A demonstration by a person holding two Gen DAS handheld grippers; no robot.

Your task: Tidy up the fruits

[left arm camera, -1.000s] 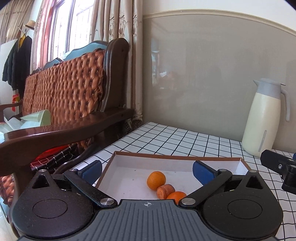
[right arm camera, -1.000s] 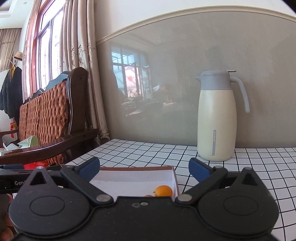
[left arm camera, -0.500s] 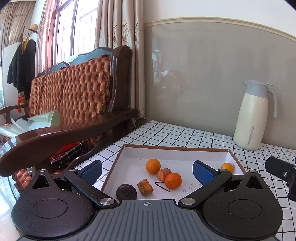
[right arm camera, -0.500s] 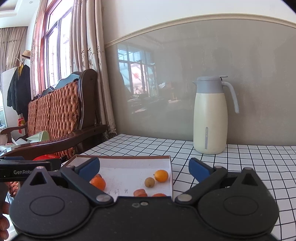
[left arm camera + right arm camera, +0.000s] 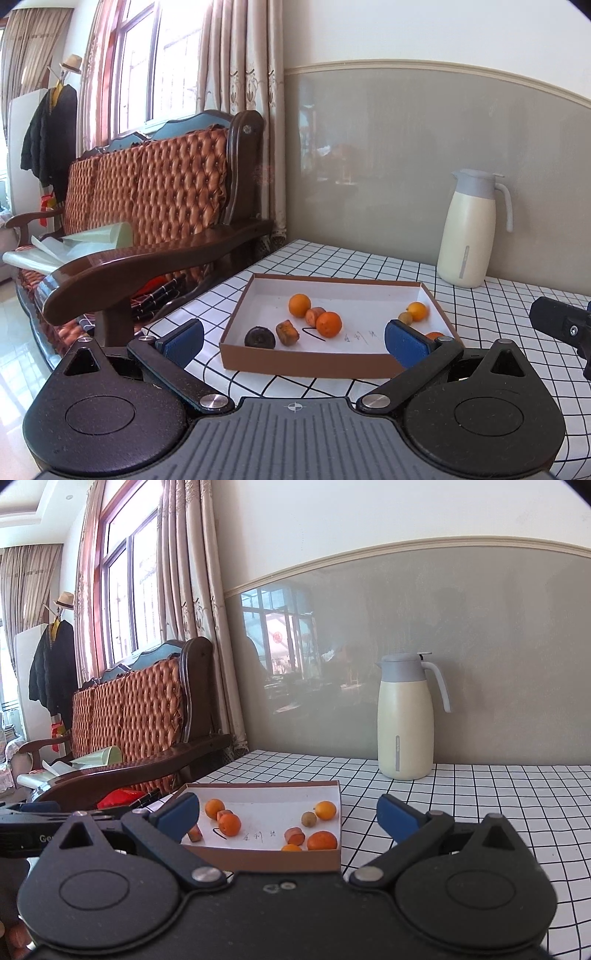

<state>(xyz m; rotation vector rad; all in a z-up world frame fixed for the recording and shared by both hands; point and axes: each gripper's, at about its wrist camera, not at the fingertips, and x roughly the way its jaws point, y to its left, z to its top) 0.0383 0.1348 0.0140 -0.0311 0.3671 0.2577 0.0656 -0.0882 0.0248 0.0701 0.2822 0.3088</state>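
Note:
A shallow brown cardboard box (image 5: 306, 360) with a white floor sits on the checked tablecloth. It holds several small fruits: two oranges (image 5: 328, 324), a dark round fruit (image 5: 259, 338), a brown piece (image 5: 287, 332) and a yellow-orange one (image 5: 417, 311). The box (image 5: 273, 858) also shows in the right wrist view with several oranges (image 5: 229, 824). My left gripper (image 5: 293, 341) is open and empty, just in front of the box. My right gripper (image 5: 286, 814) is open and empty, in front of the box's right end.
A cream thermos jug (image 5: 471, 229) stands at the back right by the grey wall. A wooden sofa with an orange tufted back (image 5: 147, 199) and a dark armrest (image 5: 147, 264) flanks the table's left edge. The checked tablecloth (image 5: 480, 794) spreads right of the box.
Both grippers have pulled back and risen away from the box. More of the box and its fruits now shows in both views. Both stay open.

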